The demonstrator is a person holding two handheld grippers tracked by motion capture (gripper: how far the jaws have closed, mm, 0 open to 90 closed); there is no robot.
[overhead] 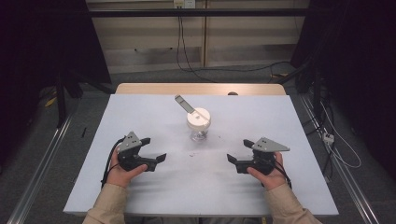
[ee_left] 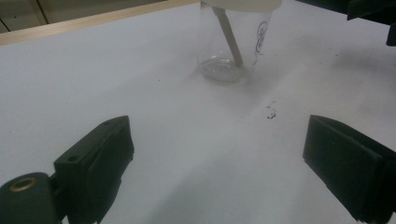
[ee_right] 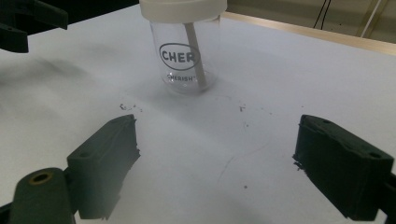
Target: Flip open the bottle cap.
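A clear glass jar (overhead: 199, 127) with a white lid stands near the middle of the white table top (overhead: 154, 112). A pale stick (overhead: 184, 104) pokes up through the lid, leaning to the back left. The jar (ee_left: 232, 42) has the stick (ee_left: 229, 35) inside it in the left gripper view, and the jar (ee_right: 186, 51) bears a printed oval logo in the right gripper view. My left gripper (overhead: 155, 149) rests at the front left, jaws apart, nothing between them. My right gripper (overhead: 239, 150) sits at the front right, also open and empty. Both point inward toward the jar.
Small dark specks (ee_right: 125, 107) lie on the table top just in front of the jar. A wooden table edge (overhead: 201, 88) runs behind the white top. Cables (overhead: 336, 140) and a metal rail lie on the floor to the right.
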